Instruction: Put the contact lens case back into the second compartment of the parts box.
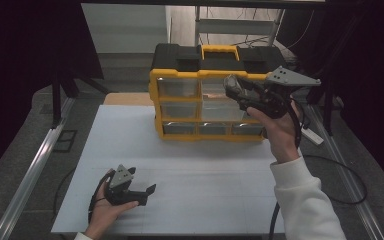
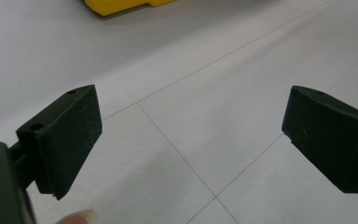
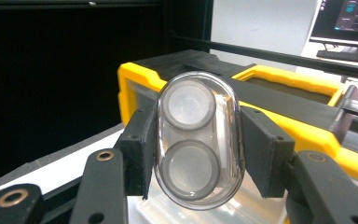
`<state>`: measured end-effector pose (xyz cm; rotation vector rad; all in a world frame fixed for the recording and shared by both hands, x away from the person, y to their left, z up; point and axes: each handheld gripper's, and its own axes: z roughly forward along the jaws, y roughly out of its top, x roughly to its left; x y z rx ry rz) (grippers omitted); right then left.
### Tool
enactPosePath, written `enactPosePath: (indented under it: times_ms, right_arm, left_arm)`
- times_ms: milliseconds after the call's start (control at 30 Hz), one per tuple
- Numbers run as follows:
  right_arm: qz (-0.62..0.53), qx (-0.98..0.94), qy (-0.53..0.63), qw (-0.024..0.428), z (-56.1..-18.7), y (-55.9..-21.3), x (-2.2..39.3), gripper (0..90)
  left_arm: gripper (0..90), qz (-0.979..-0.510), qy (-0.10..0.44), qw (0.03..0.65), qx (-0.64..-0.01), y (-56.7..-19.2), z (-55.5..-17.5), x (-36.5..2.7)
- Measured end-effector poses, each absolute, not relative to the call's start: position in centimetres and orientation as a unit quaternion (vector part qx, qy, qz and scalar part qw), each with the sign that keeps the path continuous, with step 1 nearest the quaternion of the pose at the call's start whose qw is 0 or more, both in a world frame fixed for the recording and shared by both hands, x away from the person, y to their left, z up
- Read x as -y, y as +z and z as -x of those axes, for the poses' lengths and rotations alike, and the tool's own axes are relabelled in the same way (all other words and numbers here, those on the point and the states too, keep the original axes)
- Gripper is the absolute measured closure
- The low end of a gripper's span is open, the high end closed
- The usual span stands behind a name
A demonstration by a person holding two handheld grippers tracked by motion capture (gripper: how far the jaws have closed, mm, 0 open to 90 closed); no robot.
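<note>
A yellow and black drawer organizer (image 1: 205,65) stands upright at the back of the white table (image 1: 205,170). In front of its upper right drawers, my right gripper (image 1: 232,87) is raised and shut on a clear oval case (image 3: 198,140). The case holds two round grey-rimmed pieces, one above the other, and the pads (image 3: 137,144) press on its two sides. My left gripper (image 1: 149,195) rests low over the table near the front left edge. Its jaws stand wide open over the bare surface in the left gripper view (image 2: 191,140).
The organizer's yellow base (image 2: 121,4) lies ahead of the left gripper. A black cable (image 1: 350,180) loops on the floor to the right of the table. Metal rails run along both sides. A monitor (image 3: 349,18) stands behind the organizer.
</note>
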<state>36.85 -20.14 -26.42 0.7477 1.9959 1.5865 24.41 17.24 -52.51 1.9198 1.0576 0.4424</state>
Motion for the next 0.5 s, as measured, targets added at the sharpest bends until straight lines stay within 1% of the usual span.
enactPosePath:
  times_ms: [500]
  right_arm:
    - [-0.297, -0.735, 0.558, 0.245, -39.8, -27.2, 19.4, 48.7]
  left_arm:
    - [5.6, -0.772, 0.178, 0.438, -0.426, -52.5, -24.4, -17.3]
